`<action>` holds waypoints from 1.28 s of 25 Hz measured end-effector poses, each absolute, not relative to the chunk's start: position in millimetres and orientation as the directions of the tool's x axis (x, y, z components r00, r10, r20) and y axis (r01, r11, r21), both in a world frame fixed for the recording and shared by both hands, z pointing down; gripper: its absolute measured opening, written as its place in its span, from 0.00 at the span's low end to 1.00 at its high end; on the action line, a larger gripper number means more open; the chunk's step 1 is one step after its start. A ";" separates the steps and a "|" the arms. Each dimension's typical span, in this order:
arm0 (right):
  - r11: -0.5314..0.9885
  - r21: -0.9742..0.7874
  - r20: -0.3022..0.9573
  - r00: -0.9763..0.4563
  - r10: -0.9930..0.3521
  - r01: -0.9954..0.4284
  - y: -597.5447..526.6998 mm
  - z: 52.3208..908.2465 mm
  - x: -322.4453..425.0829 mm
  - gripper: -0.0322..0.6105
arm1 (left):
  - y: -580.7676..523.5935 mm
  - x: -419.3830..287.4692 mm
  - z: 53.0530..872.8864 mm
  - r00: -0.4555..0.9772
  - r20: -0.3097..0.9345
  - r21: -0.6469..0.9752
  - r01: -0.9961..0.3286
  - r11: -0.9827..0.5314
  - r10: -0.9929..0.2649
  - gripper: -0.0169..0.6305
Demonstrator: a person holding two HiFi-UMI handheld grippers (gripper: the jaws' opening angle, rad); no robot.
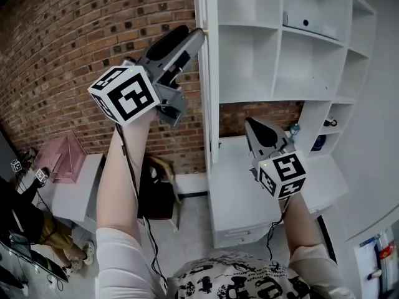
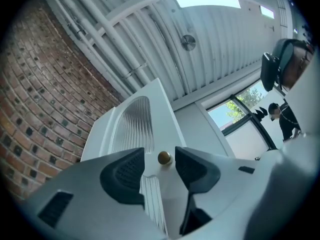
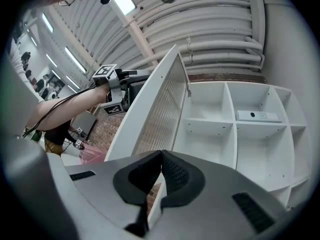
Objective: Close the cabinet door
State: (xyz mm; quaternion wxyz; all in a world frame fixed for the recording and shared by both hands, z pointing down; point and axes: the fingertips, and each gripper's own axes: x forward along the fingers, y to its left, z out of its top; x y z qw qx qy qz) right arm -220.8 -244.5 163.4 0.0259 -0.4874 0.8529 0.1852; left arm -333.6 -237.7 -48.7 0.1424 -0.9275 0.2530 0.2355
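Door (image 1: 207, 73) stands wide open, square to the cabinet (image 1: 279, 61); closing not yet begun. Left tool (image 1: 190, 39): released, jaws astride the knob (image 2: 164, 158), pads clear of it. Right tool (image 3: 160, 159): clenched, empty. Remaining: grasp knob, swing door shut.

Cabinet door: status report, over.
Left tongs open, brass knob between them, ungripped. Right tongs shut, empty. Cabinet door stands wide open. Right tongs sit on its inner side, possibly in the swing.
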 end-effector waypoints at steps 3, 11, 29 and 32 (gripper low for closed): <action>0.453 0.287 -0.233 -0.520 -0.822 -0.844 -246.8 162.0 -219.5 0.07 | -247.0 -334.1 -50.8 0.766 -0.501 -0.106 -0.517 -0.850 -0.403 0.33; 0.430 0.263 -0.224 -0.488 -0.844 -0.864 -247.1 172.2 -217.4 0.07 | -241.2 -320.7 -44.0 0.815 -0.480 -0.102 -0.420 -0.902 -0.325 0.18; 0.357 0.230 -0.220 -0.406 -0.887 -0.905 -241.4 201.2 -198.8 0.07 | -236.9 -281.5 -45.4 0.846 -0.430 -0.135 -0.405 -0.904 -0.314 0.17; 0.346 0.235 -0.232 -0.398 -0.887 -0.908 -243.6 198.7 -182.7 0.07 | -237.5 -268.1 -44.5 0.836 -0.433 -0.146 -0.433 -0.890 -0.336 0.17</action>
